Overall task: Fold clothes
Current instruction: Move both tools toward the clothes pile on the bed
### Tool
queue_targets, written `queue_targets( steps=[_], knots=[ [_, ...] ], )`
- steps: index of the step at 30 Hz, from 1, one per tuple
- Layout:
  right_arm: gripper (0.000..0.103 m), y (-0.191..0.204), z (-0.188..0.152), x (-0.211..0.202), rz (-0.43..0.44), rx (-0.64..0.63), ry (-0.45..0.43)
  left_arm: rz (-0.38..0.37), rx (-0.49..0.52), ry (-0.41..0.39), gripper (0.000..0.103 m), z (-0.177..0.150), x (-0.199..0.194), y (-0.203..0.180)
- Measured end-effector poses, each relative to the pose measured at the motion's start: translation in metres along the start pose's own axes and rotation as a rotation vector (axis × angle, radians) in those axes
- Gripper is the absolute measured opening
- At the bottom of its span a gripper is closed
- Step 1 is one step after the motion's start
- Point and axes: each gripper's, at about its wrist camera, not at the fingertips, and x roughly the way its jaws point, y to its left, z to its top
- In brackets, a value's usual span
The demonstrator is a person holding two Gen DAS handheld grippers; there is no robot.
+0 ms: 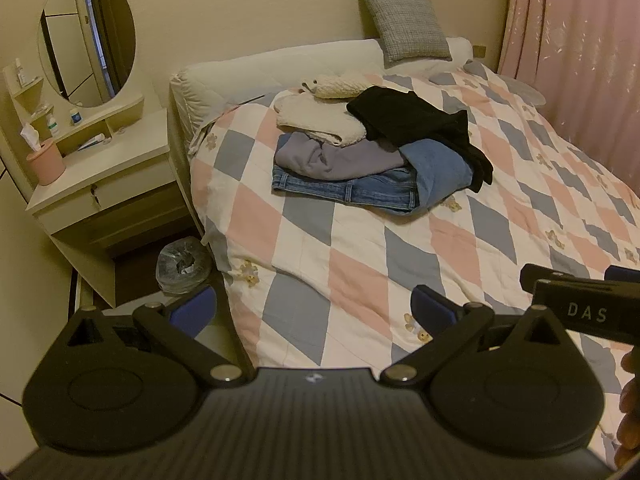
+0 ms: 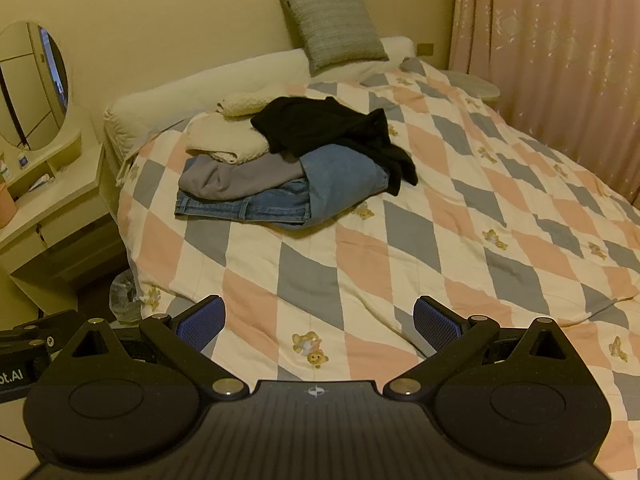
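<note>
Ahead of both claws, well apart from them, a clothes pile (image 2: 288,160) sits on the bed's quilt (image 2: 360,280): jeans (image 2: 244,206) at the bottom, grey garment (image 2: 232,178) over them, cream fleece (image 2: 224,142) on top at the far left, black garment (image 2: 332,132) draped to the right over blue fabric (image 2: 340,184). Left claw (image 1: 314,308) has jaws spread wide, holding nothing, low over the bed's near left edge. Right claw (image 2: 320,320), jaws likewise apart and empty, is over the quilt. Beyond the pile, a grey pillow (image 1: 404,24); left of the left claw, a dresser (image 1: 104,168) with an oval mirror (image 1: 86,38).
</note>
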Motion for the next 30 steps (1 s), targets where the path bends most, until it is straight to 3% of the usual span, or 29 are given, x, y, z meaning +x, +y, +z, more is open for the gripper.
queue_targets(
  steps=[30],
  knots=[
    [0.103, -0.003, 0.004, -0.006, 0.017, 0.019, -0.024, -0.029, 0.03, 0.02, 0.102, 0.004, 0.0, -0.003]
  ],
)
